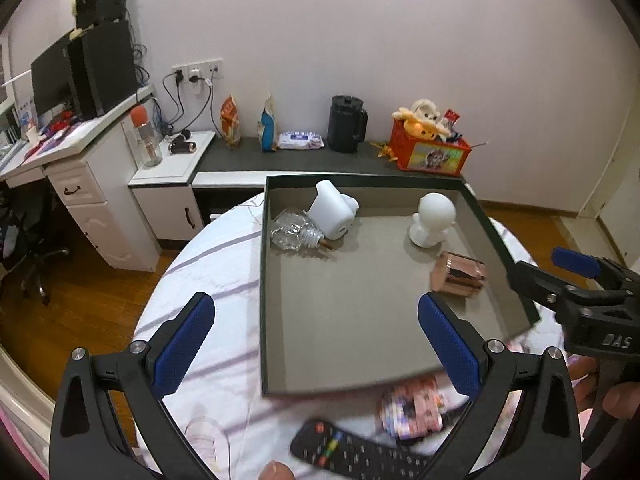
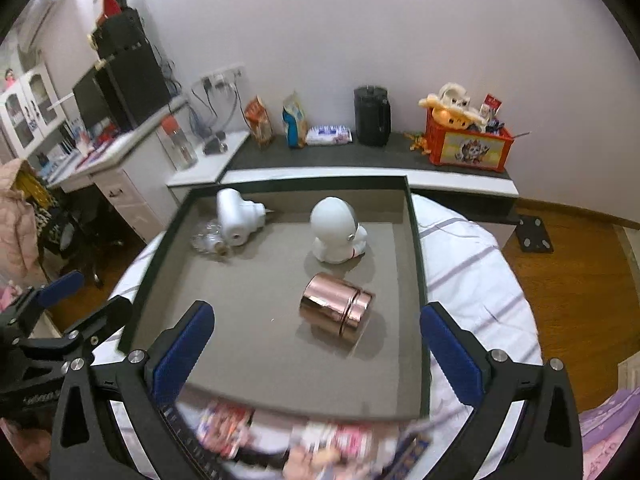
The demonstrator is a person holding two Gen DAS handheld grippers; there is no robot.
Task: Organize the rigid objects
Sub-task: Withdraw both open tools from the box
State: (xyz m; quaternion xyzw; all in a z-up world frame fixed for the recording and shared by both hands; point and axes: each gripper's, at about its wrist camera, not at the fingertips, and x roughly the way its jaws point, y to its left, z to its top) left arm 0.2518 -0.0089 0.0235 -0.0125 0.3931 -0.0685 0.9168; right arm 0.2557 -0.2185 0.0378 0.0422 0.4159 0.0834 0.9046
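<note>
right wrist view — copper canister (image 2: 337, 310) lies on its side, lid end rightward; both claws released.

The left tool (image 1: 316, 344) and right tool (image 2: 316, 344) both hover with fingers spread wide, holding nothing.

round table (image 1: 224, 264) carries tray (image 1: 262, 280), remote (image 1: 352, 454), blurred colourful packet (image 1: 414, 408).

My tray (image 2: 416, 248) looks matt card; inside it, canister (image 2: 338, 310) glossy copper metal, figurine (image 2: 334, 226) smooth white plastic.
</note>
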